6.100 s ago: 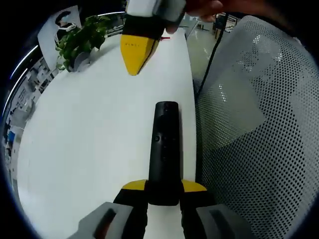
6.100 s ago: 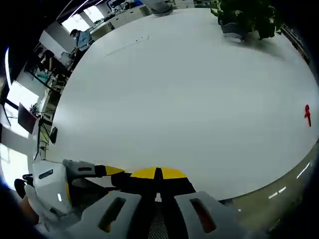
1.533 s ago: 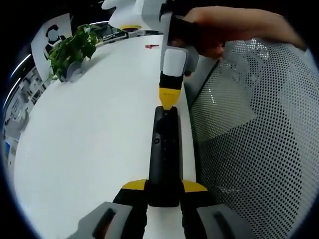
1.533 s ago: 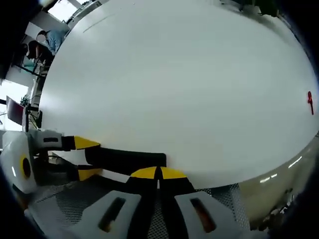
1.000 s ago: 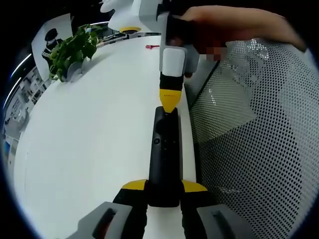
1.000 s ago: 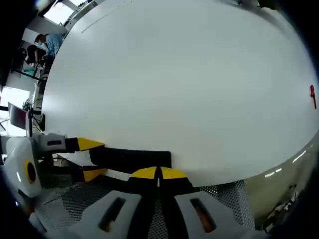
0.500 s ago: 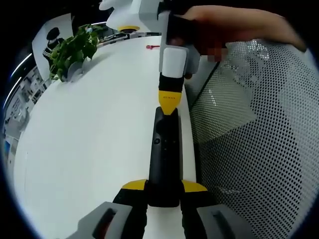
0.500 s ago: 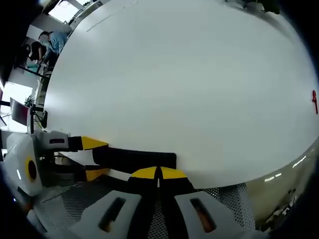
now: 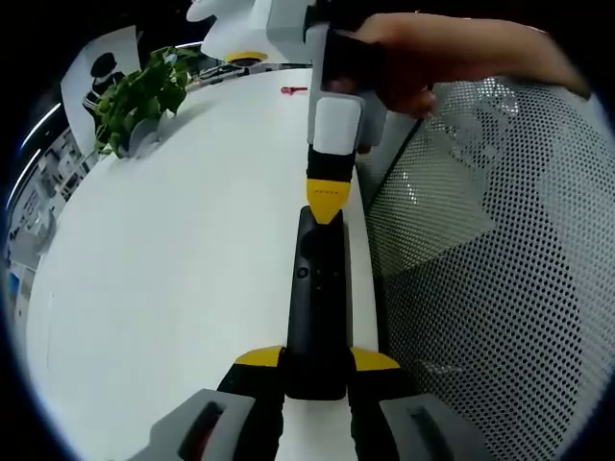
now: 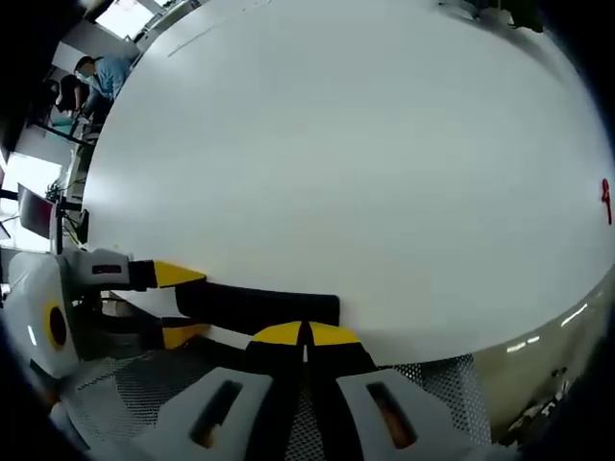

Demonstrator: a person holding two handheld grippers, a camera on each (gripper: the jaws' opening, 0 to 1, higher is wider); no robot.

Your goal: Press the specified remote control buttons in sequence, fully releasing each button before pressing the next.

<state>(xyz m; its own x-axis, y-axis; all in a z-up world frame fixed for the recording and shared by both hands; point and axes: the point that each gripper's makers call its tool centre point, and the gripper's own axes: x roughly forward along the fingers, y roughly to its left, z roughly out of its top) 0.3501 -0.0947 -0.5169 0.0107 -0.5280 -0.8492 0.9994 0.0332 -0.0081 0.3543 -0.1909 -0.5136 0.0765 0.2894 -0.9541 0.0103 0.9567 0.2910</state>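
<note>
Two close tong-mounted views, roughly crosswise over the white table (image 9: 173,250) (remote (image 9: 317,298) shared).

Bright, even overhead light floods the white table (image 10: 365,163), glare streaks along its near edge, fisheye bending everything outward.

A potted plant (image 9: 135,96) and a small red object (image 9: 294,90) sit on the white table (image 9: 183,240), beside a mesh chair (image 9: 490,279).
</note>
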